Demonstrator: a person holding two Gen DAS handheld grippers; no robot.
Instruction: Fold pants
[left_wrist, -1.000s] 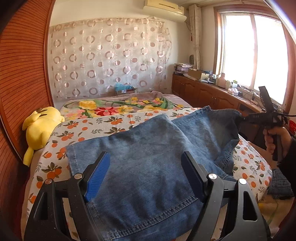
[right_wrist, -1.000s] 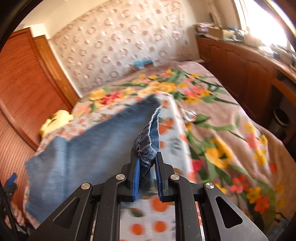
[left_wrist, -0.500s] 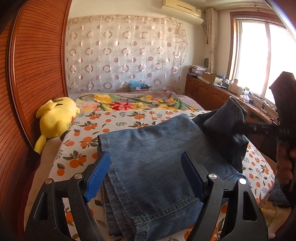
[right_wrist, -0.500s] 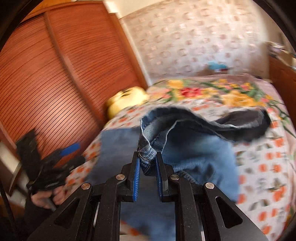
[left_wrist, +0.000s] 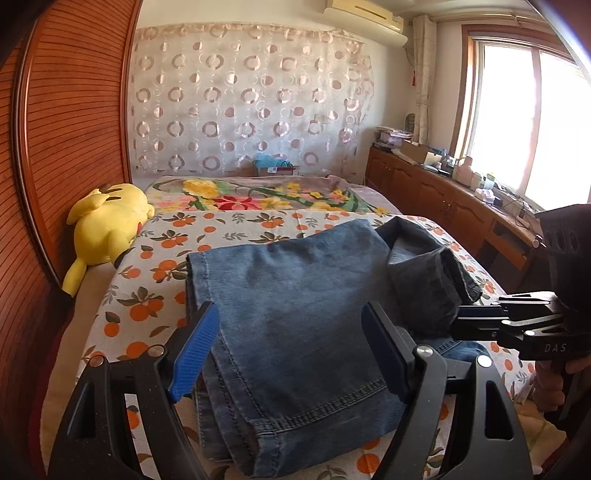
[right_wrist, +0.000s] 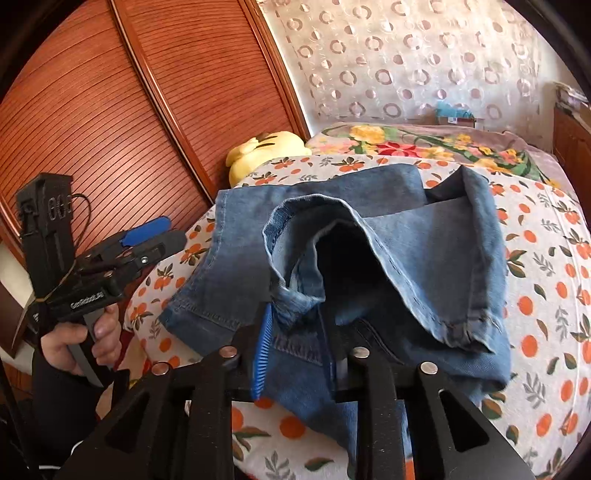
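Note:
Blue jeans (left_wrist: 295, 280) lie folded on the orange-print bed sheet (left_wrist: 155, 266). The leg end is doubled back over the pile, its hem (right_wrist: 295, 295) bunched and standing loose. My right gripper (right_wrist: 301, 354) is at the near edge of the pile. Its jaws are opening, and the hem still sits between the blue pad (right_wrist: 262, 347) and the other finger without being pinched. In the left wrist view the right gripper (left_wrist: 458, 325) reaches in from the right. My left gripper (left_wrist: 290, 310) hovers open above the waist end with nothing in it, and shows in the right wrist view as the left gripper (right_wrist: 159, 236).
A yellow plush toy (left_wrist: 107, 225) lies at the bed's left side, against the slatted wooden wardrobe door (left_wrist: 66, 147). A floral blanket (left_wrist: 258, 195) covers the far half of the bed. Low wooden cabinets (left_wrist: 443, 199) with clutter run under the window on the right.
My right gripper swept the leg hem from the far right across onto the folded pile, then its jaws widened. The left gripper stayed open over the waist end.

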